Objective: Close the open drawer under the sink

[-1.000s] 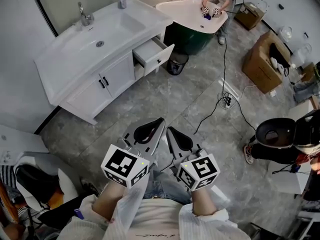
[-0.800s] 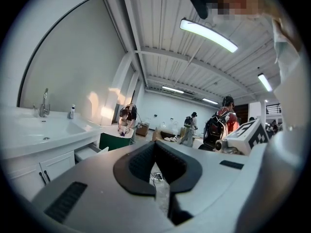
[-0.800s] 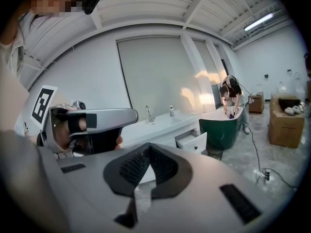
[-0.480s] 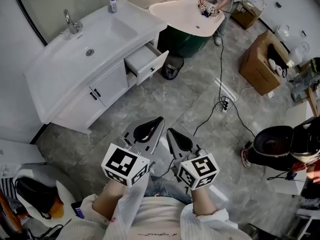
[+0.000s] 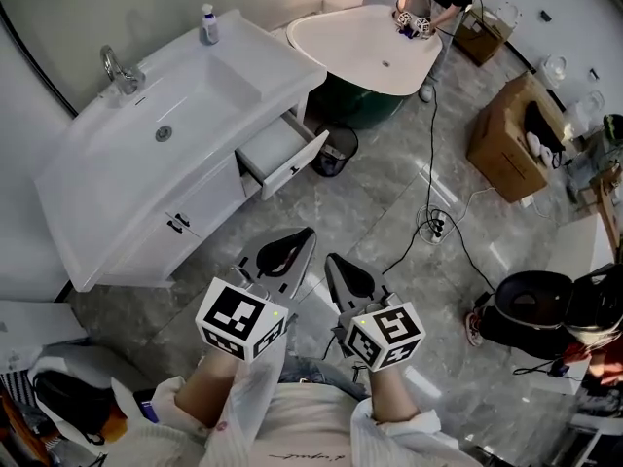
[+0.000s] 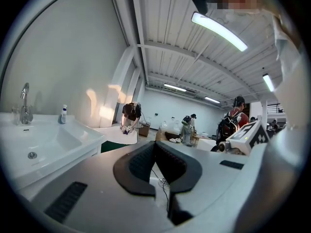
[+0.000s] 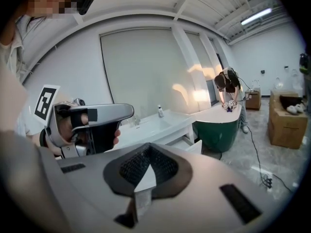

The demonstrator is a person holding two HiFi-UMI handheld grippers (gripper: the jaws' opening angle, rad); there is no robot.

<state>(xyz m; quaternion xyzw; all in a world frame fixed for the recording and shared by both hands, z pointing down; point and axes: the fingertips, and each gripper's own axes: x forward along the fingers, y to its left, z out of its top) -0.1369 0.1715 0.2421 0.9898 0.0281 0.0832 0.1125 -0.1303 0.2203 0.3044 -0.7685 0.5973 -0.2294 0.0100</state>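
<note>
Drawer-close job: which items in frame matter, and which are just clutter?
Job:
- open drawer
- sink above it
- left claw and right claw, both shut and empty

Lying about:
- waste bin
- bottle
- cardboard box
- floor cable
- black pot

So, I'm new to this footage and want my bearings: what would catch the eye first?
The white sink cabinet at upper left stands out, its drawer pulled open at the right end. Nearer, the left tool and right tool are held low at centre, both shut and empty, well short of the drawer.
</note>
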